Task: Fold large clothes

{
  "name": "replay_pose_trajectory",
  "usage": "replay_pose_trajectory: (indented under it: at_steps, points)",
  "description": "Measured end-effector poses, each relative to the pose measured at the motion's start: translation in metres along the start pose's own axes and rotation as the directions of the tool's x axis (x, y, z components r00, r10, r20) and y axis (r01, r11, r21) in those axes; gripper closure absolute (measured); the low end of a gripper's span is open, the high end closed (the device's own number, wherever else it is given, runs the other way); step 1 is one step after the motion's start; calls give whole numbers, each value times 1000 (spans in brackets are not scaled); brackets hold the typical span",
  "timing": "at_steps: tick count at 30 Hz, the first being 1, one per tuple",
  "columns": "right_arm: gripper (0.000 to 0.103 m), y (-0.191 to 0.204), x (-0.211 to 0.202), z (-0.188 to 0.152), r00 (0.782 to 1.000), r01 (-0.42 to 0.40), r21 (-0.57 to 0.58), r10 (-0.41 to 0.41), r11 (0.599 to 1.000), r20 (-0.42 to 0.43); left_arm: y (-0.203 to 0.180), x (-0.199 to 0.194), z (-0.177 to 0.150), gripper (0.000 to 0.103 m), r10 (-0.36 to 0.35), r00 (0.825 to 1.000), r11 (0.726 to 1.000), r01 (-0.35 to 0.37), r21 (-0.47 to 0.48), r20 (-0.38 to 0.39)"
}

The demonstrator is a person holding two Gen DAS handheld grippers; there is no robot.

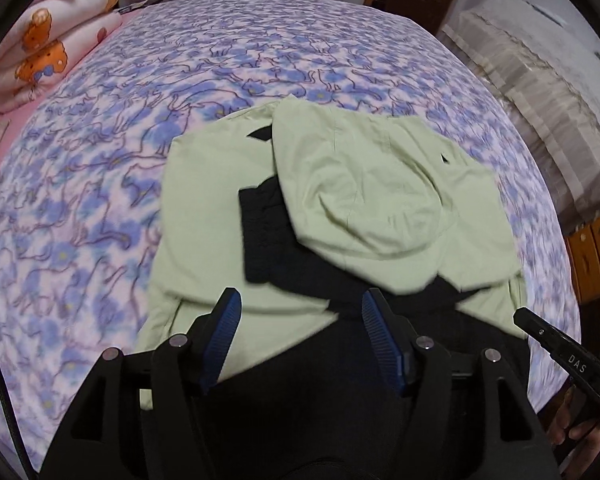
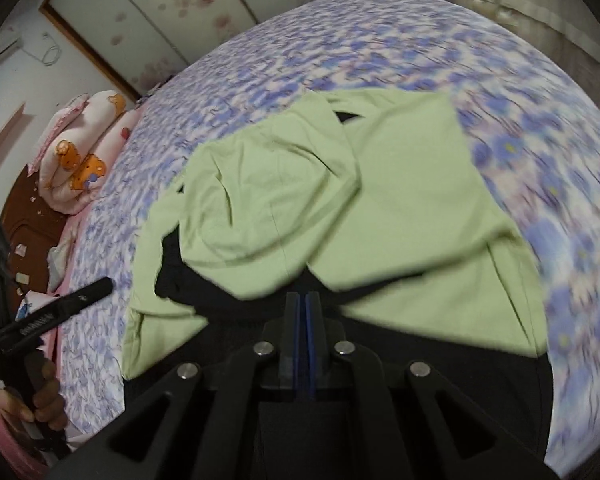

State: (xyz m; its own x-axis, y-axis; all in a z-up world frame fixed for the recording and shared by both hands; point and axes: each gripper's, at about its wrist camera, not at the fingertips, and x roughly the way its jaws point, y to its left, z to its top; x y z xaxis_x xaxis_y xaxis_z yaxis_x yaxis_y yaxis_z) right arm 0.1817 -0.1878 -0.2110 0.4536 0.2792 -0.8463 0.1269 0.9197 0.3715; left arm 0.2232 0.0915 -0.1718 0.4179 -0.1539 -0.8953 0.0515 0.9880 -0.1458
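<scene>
The green jacket (image 1: 340,200) with its black lining (image 1: 268,236) lies in a loose heap on the bed's blue flower blanket (image 1: 100,184). It sits just ahead of both grippers' fingers. The left gripper (image 1: 298,312) has its blue fingers (image 1: 226,320) spread wide apart, and nothing is between them. The black lining lies just past its fingertips. The right gripper (image 2: 303,300) has its fingers pressed together. Its tips are at the edge of the black lining, but I cannot tell if any cloth is pinched between them. A rolled pink bear blanket (image 1: 48,40) sits far beyond the fingers, off to the left.
</scene>
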Motion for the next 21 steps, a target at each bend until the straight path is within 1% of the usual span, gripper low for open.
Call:
replay_pose_trajectory:
  at_steps: [1,3,6,8,10,12,14,17,19,21]
  points:
    - [89,-3,-5,-10,1000,1,17,-1,1000,0,1,-8,-8,41,7,1000,1000,-7,12,-3]
    - [77,-7,-14,-29,1000,8,45,-8,999,-2,3,-20,-23,41,15,1000,1000,-15,21,-7]
    - [69,-13,-27,-51,1000,20,64,-20,998,2,8,-37,-45,40,17,1000,1000,-17,4,-12]
    - [64,-16,-38,-66,999,29,47,-30,998,12,10,-46,-60,38,21,1000,1000,-21,-16,-13]
    - [57,-17,-46,-78,999,41,18,-42,999,29,12,-54,-74,36,29,1000,999,-29,-33,-12]
    - [49,-21,-56,-89,998,43,-7,-42,999,38,14,-62,-91,35,52,999,998,-52,-45,-7]
    - [47,-27,-64,-97,999,34,-3,-34,999,27,13,-67,-104,33,79,997,996,-80,-43,-14]
    - [47,-37,-77,-107,999,33,31,-33,999,9,12,-76,-124,32,122,992,992,-123,-33,-33]
    - [46,-45,-87,-112,1000,16,69,-16,998,-10,15,-84,-137,31,128,991,990,-130,-58,-44]
    - [43,-52,-98,-117,1000,8,93,-6,996,-15,20,-94,-151,25,115,992,987,-120,-110,-57]
